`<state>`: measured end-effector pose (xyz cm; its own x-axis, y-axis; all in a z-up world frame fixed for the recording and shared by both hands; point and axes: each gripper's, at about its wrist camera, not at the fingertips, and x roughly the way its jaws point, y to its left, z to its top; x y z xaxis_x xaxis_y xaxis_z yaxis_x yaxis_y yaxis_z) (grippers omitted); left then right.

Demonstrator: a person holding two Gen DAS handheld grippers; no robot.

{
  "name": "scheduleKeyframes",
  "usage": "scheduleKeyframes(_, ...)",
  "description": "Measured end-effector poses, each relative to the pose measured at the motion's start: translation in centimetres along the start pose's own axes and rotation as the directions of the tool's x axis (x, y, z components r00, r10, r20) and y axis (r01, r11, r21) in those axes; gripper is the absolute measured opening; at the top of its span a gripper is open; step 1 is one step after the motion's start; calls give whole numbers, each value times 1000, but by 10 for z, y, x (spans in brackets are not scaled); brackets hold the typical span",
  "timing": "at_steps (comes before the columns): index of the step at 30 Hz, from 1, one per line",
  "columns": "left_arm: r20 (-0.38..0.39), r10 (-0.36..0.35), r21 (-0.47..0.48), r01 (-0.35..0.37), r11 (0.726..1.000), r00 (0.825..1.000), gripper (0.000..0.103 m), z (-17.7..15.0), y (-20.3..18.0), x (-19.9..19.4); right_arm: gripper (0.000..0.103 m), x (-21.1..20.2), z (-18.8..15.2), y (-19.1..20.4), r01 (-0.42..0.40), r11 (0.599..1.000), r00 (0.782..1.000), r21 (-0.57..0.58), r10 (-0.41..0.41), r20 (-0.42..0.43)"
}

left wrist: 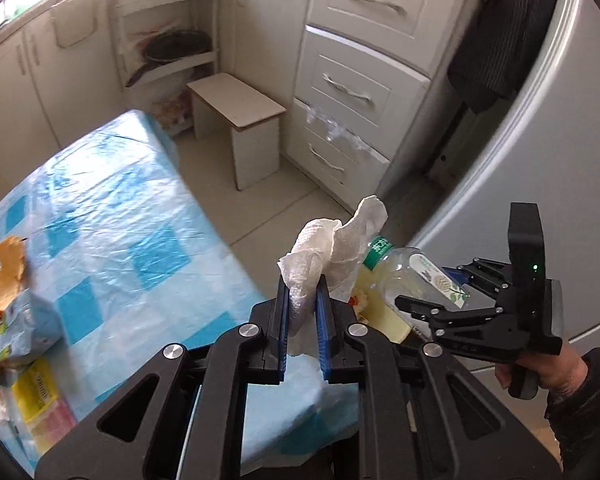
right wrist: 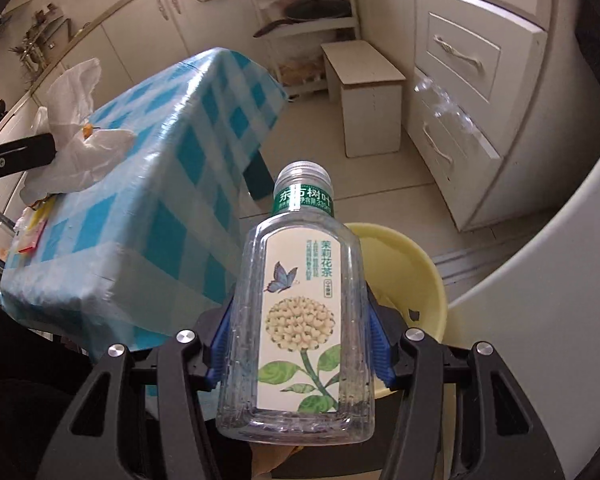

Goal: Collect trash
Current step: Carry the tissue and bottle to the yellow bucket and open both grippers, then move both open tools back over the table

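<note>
Two pieces of trash are in hand, both apparently bound for the yellow bin (right wrist: 416, 264) on the floor beside the checked surface (right wrist: 148, 184). The left tongs (left wrist: 303, 312) pinch a crumpled paper towel (left wrist: 328, 252). The right tongs (right wrist: 300, 340) clamp an empty clear bottle (right wrist: 300, 312) just above that bin; its label reads 东方树叶 and 茉莉花茶, jasmine tea. More wrappers (left wrist: 16, 320) lie on the surface.

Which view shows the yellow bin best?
The right wrist view: the yellow bin shows its rim and inside behind the bottle. In the left wrist view only a sliver shows, behind the paper towel.
</note>
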<state>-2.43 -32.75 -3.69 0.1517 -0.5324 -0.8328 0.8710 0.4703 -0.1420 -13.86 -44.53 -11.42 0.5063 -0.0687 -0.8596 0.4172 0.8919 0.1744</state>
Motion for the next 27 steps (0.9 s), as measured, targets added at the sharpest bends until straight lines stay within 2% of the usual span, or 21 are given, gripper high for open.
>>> scheduleKeyframes(4,-118,-6,75,15,997,993,14,14,-45,66,56,25,-8,-28,54,996,998,71,-51,-44)
scheduleKeyframes(7,-193,29,118,-6,993,981,31,17,-67,105,58,27,-14,-43,67,989,997,131,-60,-52)
scheduleKeyframes(9,-188,53,148,-25,989,981,38,15,-74,105,61,15,-17,-45,75,987,997,143,-72,-30)
scheduleKeyframes(11,-146,66,147,-44,988,987,51,15,-71,90,62,1,-19,-44,74,987,997,145,-75,1)
scheduleKeyframes(13,-100,93,133,-80,988,991,55,15,-62,69,64,-16,-19,-40,64,987,997,148,-70,38)
scheduleKeyframes(15,-45,144,132,-137,982,989,59,12,-53,44,68,-37,-18,-30,49,987,994,156,-63,86)
scheduleKeyframes(17,8,193,117,-193,974,981,68,6,-43,19,69,-58,-12,-14,16,988,990,157,-38,139)
scheduleKeyframes(19,67,254,87,-259,962,965,74,-6,-31,-9,74,-78,-4,7,-18,989,980,148,-12,199)
scheduleKeyframes(22,116,332,42,-339,940,936,77,-23,-9,-42,80,-103,6,38,-81,986,960,144,38,279)
scheduleKeyframes(27,156,442,-76,-436,897,883,81,-53,40,-90,87,-131,23,92,-193,970,907,151,118,403)
